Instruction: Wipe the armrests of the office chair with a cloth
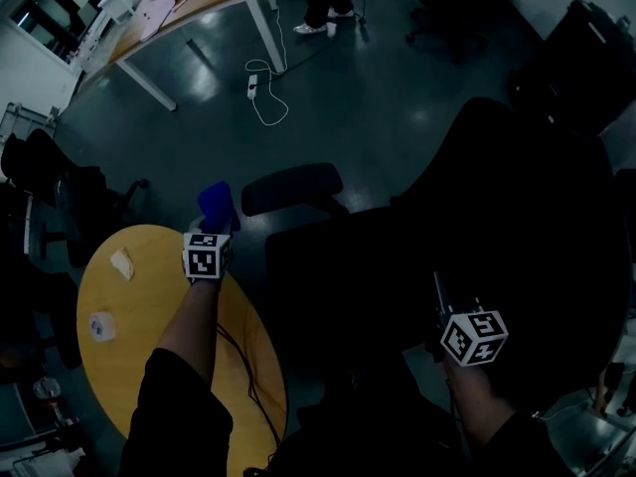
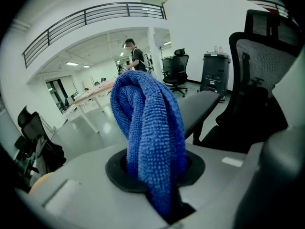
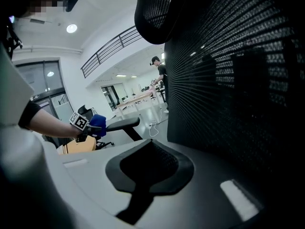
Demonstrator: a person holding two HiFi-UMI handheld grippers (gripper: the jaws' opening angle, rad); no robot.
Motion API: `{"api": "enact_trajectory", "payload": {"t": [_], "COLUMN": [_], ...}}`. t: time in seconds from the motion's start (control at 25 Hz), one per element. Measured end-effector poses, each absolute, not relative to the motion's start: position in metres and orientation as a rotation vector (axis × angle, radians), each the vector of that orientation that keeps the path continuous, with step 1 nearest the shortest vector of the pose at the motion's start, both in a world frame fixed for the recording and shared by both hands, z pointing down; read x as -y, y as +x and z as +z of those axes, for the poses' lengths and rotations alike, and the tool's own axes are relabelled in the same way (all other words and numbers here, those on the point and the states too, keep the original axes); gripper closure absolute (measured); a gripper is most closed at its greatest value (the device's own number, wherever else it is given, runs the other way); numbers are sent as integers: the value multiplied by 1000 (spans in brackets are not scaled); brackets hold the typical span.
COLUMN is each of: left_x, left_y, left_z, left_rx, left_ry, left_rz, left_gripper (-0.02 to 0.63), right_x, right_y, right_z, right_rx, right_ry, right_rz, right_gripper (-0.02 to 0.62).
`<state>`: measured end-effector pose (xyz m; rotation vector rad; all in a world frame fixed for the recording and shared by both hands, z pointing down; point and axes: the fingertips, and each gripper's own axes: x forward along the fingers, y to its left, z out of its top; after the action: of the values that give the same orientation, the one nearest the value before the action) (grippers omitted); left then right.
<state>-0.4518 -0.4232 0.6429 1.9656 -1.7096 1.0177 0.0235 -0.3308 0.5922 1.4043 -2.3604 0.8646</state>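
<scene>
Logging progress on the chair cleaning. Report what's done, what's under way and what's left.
Done: the blue cloth is clamped in the left gripper. Under way: it is held at the end of one armrest; contact is unclear. Left: the wiping itself, as far as shows. The right gripper is shut and empty beside the chair back.

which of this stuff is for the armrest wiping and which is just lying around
For the job: blue cloth, armrest, office chair.
Lying about: round yellow table, power strip, long table.
</scene>
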Motion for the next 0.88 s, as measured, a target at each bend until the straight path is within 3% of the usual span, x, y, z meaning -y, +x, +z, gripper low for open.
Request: {"api": "enact_trajectory", "payload": {"t": [0.2,0.4,0.64,0.88], "left_x": [426,451,473,485], "left_y": [-421,-314,-217,-198], "left_z": [621,582,597,625], "left_rx": [1728,1578,1368,1314], "left_ry": [2039,2320,2422,2380], "left_rz": [901,736,706,793], "left_gripper": [503,503,503,503], "right_x": [329,329,329,332], "right_y": [23,22,16,17], "right_z": [591,590,595,592], "right_rx": [2376,2386,2389,2386], "right_ry": [1402,1403,1373,1372], "right_rz": [860,853,875,859], "right_gripper": [591,591,591,591]}}
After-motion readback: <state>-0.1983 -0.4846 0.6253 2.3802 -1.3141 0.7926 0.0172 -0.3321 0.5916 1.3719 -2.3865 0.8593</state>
